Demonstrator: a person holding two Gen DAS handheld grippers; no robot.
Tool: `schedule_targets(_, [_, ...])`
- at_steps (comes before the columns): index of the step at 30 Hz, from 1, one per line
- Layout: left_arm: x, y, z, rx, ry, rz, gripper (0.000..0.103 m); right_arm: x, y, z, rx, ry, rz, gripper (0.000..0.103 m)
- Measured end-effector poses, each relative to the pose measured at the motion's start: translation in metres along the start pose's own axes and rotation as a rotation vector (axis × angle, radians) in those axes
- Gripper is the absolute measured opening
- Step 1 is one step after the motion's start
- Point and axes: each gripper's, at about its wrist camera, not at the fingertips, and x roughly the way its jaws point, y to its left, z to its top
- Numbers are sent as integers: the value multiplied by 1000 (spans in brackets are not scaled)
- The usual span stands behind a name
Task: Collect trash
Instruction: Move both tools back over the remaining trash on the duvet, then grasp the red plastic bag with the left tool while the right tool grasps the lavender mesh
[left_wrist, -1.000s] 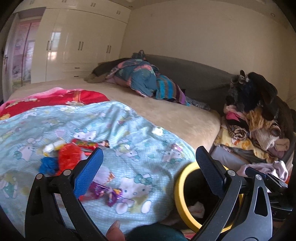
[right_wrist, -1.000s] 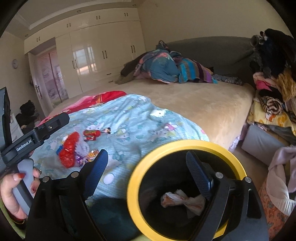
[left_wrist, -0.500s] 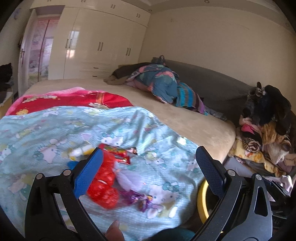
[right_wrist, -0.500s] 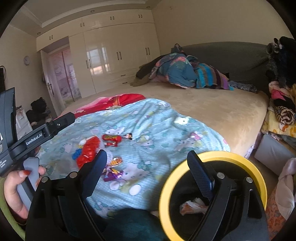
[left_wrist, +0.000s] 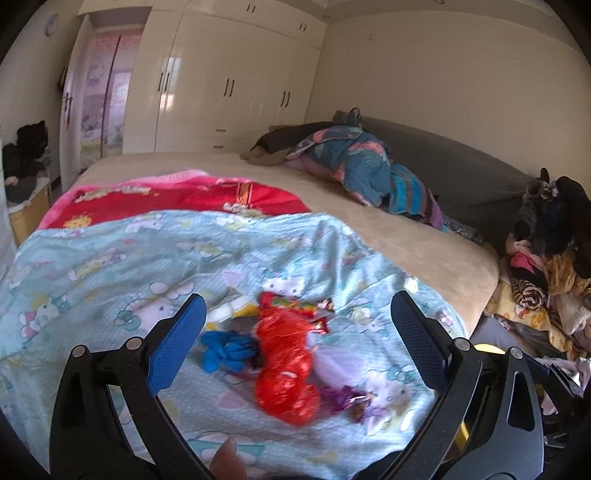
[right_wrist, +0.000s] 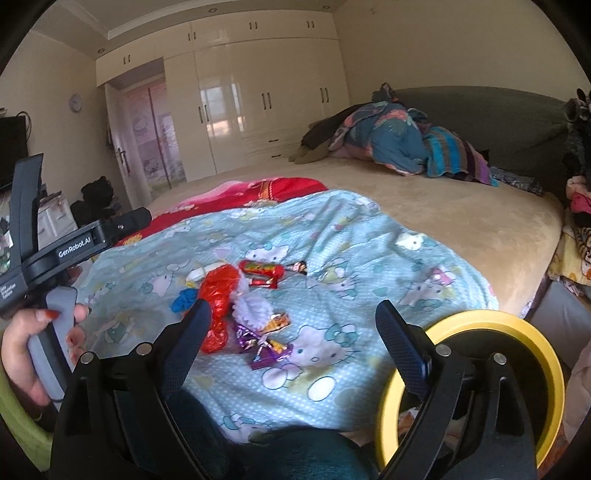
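Both grippers are seen spread wide with nothing pinched between the blue pads; left gripper (left_wrist: 295, 325) is hovering right over the trash pile, right gripper (right_wrist: 293, 328) is held a bit further back and off to the side, next to the yellow-rimmed bin (right_wrist: 517, 325).

The trash is scattered on the light-blue cartoon-cat blanket (left_wrist: 110, 258) near the bed's edge; a crumpled red plastic bag (left_wrist: 286, 365) is the biggest piece, with a blue scrap (left_wrist: 225, 349) just beside it on its left, a whitish-lilac wad (left_wrist: 336, 360) touching its right, and purple candy wrappers (right_wrist: 266, 347) a little nearer the edge; a red snack packet (right_wrist: 260, 271) lies just past the bag.

The red bag is framed pretty much dead centre between the left jaws; its long axis runs roughly away from the gripper, so it looks like it'd be closed across the narrow way without much twisting. Left is judged the nearer tool for it; the bin sits off the bed edge to the right, so a carry across would be needed after.
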Motion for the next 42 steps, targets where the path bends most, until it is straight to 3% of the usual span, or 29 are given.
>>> schedule_targets(11, [25,26,-15,30,114,-5,92,31,16,-7,-31,54,23,88])
schedule_targets(21, [57,32,-41,27,259,-123,92,67,4,-3,13,95,8,87])
schedule_targets(24, [66,33,-46,13,307,-150,91,80,1,-1,22,117,10,82])
schedule_targets(33, [96,38,-59,-20,439,-182,78,118,-2,0,47,188,45,70])
schedule_targets(38, [109,37,-65,6,478,-177,69,142,1,-2,49,247,84,55])
schedule_targets(42, [118,38,-70,11,516,-179,54,157,2,-7,72,290,121,44])
